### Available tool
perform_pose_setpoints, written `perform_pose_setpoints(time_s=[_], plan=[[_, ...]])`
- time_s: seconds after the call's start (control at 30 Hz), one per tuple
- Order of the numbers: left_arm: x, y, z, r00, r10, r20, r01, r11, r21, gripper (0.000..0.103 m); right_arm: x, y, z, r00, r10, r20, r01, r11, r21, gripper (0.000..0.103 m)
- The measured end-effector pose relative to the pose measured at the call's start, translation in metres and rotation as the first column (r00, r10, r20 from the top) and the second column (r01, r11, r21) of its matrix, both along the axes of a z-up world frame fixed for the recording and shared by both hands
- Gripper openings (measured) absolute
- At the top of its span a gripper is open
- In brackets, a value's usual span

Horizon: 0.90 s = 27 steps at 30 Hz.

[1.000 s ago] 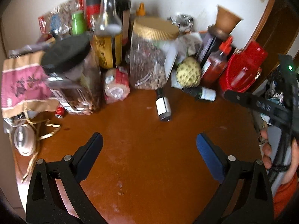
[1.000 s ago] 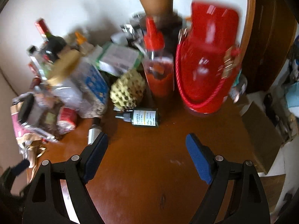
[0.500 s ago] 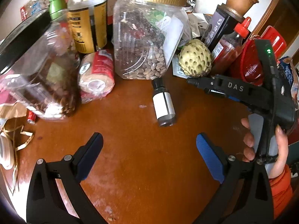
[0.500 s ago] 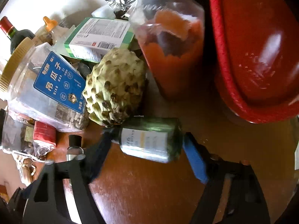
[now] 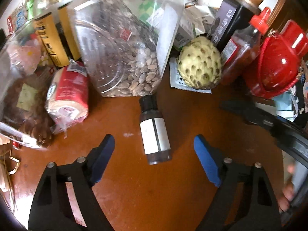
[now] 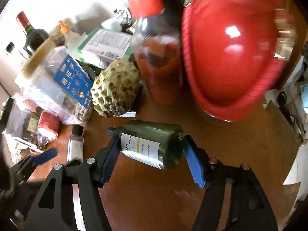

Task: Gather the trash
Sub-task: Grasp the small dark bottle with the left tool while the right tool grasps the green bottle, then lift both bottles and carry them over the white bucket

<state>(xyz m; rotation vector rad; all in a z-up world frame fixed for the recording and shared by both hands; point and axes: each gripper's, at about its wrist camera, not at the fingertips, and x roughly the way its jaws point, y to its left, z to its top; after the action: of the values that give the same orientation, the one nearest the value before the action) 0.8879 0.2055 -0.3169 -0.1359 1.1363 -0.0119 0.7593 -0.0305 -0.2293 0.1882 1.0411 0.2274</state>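
Trash here = two small bottles lying on their sides on the brown table [image 5: 134, 192], right in front of a big pile of stuff. Biggest things first: red bucket w/ rope handle [image 6: 231, 57] at the far right, clear seed jar [image 5: 119, 44] in the middle, sauce bottle w/ red cap [image 6: 157, 63] next to the bucket, then the bumpy custard apple [image 6: 115, 90] sitting on a sachet.

Green bottle [image 6: 152, 144] lies just in front of the fruit. Right gripper [image 6: 150, 150] has it crosswise btw its blue pads, jaws closing, pads look right up against neck end and base, so basically clamped on.

Brown bottle [image 5: 155, 132] w/ white label, black cap pointing at the seed jar, lies just ahead of the left gripper [image 5: 154, 148]. Jaws wide apart but closing, nothing pinched yet; only the bottle's base end sits btw the tips.

Step imo: double pick, right one nearly done, left mid-approach. Next: left needs to push fwd a bit so pads straddle the body, then squeeze. Round bottle could roll away, so go square-on.
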Motion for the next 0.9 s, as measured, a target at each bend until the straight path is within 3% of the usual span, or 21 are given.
perform_pose_setpoints(time_s=[0.1, 0.23, 0.3, 0.33, 0.53, 0.9], plan=[[0.006, -0.009, -0.007, 1.0, 0.009, -0.002, -0.009, 0.999, 0.051, 0.061, -0.022, -0.02, 0.016, 1.0, -0.026, 0.016, 0.026, 1.0, 0.017, 0.062], [0.007, -0.017, -0.012, 0.999, 0.035, 0.036, -0.037, 0.997, 0.063, 0.049, -0.041, -0.035, 0.031, 0.998, -0.05, 0.039, 0.05, 0.999, 0.009, 0.062], [0.006, -0.024, -0.016, 0.998, 0.043, 0.039, -0.046, 0.995, 0.091, 0.029, -0.039, -0.037, 0.035, 0.996, -0.059, 0.06, 0.06, 0.998, -0.009, 0.062], [0.006, -0.026, -0.016, 0.999, 0.042, 0.033, -0.045, 0.995, 0.089, 0.027, -0.026, -0.029, 0.035, 0.996, -0.062, 0.066, 0.063, 0.998, -0.015, 0.062], [-0.014, -0.033, 0.005, 0.995, 0.091, 0.042, -0.093, 0.995, 0.04, 0.027, -0.034, -0.049, 0.054, 0.991, -0.078, 0.106, 0.081, 0.996, -0.024, 0.062], [-0.105, -0.06, 0.12, 0.972, 0.11, 0.206, -0.113, 0.994, 0.005, 0.027, -0.096, -0.088, 0.113, 0.976, -0.025, 0.215, 0.016, 0.999, 0.044, 0.062]])
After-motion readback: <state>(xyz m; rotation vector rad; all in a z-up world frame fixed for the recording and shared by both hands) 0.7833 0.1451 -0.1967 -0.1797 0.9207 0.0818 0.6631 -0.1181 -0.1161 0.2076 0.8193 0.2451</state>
